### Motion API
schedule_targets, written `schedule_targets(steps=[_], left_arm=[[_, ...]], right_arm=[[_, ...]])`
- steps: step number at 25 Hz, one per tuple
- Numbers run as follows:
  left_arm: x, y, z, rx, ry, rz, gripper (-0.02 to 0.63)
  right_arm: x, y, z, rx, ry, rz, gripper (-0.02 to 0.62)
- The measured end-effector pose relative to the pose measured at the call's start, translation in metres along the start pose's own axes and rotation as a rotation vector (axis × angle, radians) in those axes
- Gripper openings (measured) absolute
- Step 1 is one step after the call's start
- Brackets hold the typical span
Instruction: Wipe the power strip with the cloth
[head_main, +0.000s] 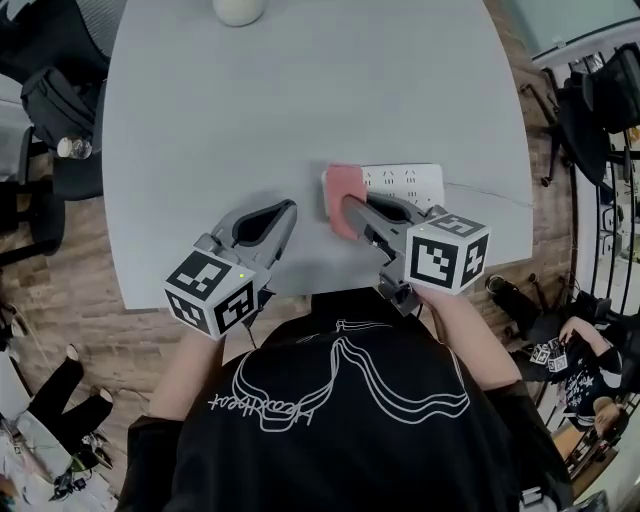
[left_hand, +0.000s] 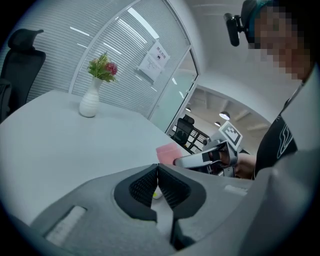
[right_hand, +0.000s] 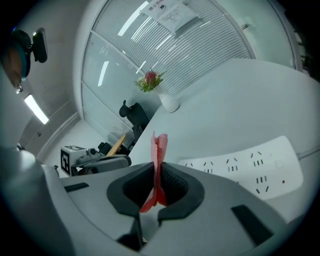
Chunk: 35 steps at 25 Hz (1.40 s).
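Note:
A white power strip (head_main: 405, 182) lies on the grey table, near its right front edge; in the right gripper view the power strip (right_hand: 250, 167) shows several socket rows. My right gripper (head_main: 348, 207) is shut on a pink cloth (head_main: 343, 192), which covers the strip's left end. The cloth (right_hand: 159, 150) stands up between the jaws in the right gripper view. My left gripper (head_main: 286, 209) hovers left of the cloth, jaws together with nothing in them. From the left gripper view the cloth (left_hand: 170, 150) and the right gripper (left_hand: 200, 158) show ahead.
A white vase (left_hand: 90, 102) with flowers stands at the table's far side, seen too in the head view as the vase (head_main: 238, 9). The table's front edge (head_main: 300, 297) runs just before the person's body. Office chairs and bags stand around the table.

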<state>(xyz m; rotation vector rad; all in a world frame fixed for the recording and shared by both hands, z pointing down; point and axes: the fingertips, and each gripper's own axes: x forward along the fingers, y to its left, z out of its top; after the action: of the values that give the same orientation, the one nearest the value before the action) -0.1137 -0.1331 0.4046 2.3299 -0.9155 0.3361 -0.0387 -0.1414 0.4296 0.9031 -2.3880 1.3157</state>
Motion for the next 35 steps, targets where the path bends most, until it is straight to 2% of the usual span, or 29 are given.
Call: schedule_targets(steps=[4,17,23,35], left_arm=[[0.005,0.013,-0.007,-0.016,0.011,0.013,0.014],[0.014,0.022,-0.038,-0.063,0.053,0.047,0.014],[0.018,0.021,-0.045,-0.098,0.046,0.036,0.014],[0.024,0.018,-0.050,-0.105,0.065,0.031,0.014]], right_arm=[[0.018,-0.007,-0.007,-0.029,0.050,-0.016,0.032],[0.032,-0.035,-0.022,-0.007,0.108,-0.099,0.038],[0.035,-0.043,-0.025,-0.008,0.123,-0.138,0.038],[0.030,-0.055,-0.027,-0.011,0.157,-0.165,0.040]])
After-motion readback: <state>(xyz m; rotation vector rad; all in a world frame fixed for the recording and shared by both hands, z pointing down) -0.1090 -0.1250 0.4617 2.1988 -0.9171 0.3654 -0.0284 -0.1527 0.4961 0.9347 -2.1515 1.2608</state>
